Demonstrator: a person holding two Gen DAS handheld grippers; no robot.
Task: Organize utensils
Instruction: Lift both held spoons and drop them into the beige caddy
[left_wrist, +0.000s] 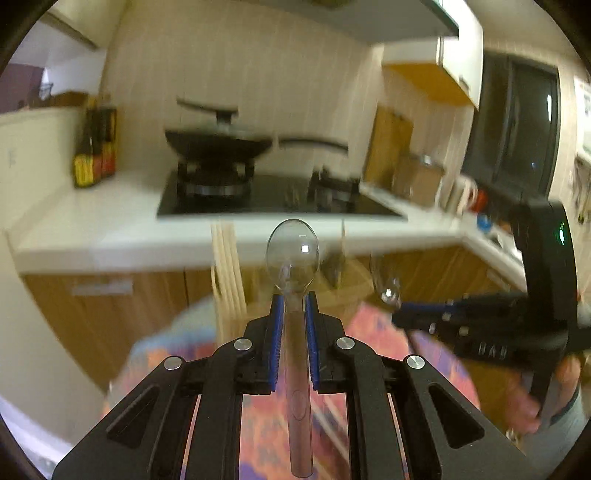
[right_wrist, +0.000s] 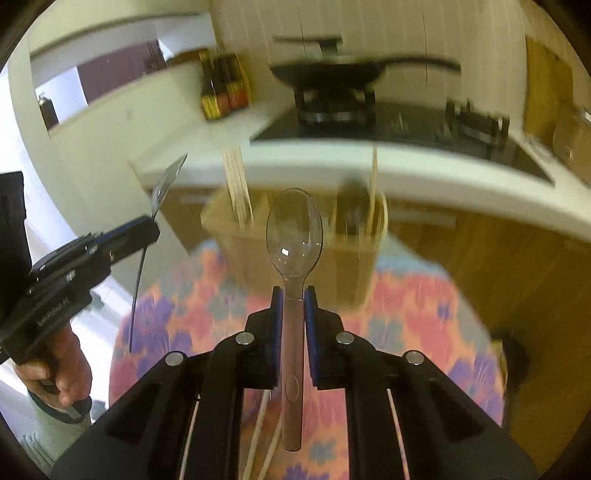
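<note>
Two clear plastic spoons are in my grip, one per tool, and both wrist views are smeared with motion blur. On my left, the left gripper (left_wrist: 293, 306) has its blue pads (left_wrist: 276, 332) clamped on the handle of a spoon (left_wrist: 293, 254), bowl pointing forward and up, handle running back between the fingers toward the camera. The right wrist view shows that same tool (right_wrist: 149, 225) side-on at the left edge, held in a hand (right_wrist: 55, 373), its spoon (right_wrist: 168, 182) sticking up out of the tip.

Ahead, between the two tools, a pale caddy (right_wrist: 295, 251) stands on the flowered tablecloth (right_wrist: 406, 314). Light sticks, probably chopsticks (right_wrist: 238, 184), stand in its left compartment, and something dark stands in a right one; the blur keeps me from saying more.

On my right, the right gripper (right_wrist: 293, 299) is clenched on the second spoon (right_wrist: 294, 232) the same way, bowl forward, just short of the caddy's middle. In the left wrist view this gripper (left_wrist: 402, 308) comes in from the right edge, spoon bowl (left_wrist: 389, 291) at its tip.

Behind everything, a white counter (left_wrist: 110, 218) carries a black stove (left_wrist: 277, 199) with a wok (left_wrist: 218, 142) on the left burner, and dark bottles (left_wrist: 94, 147) near the wall.
</note>
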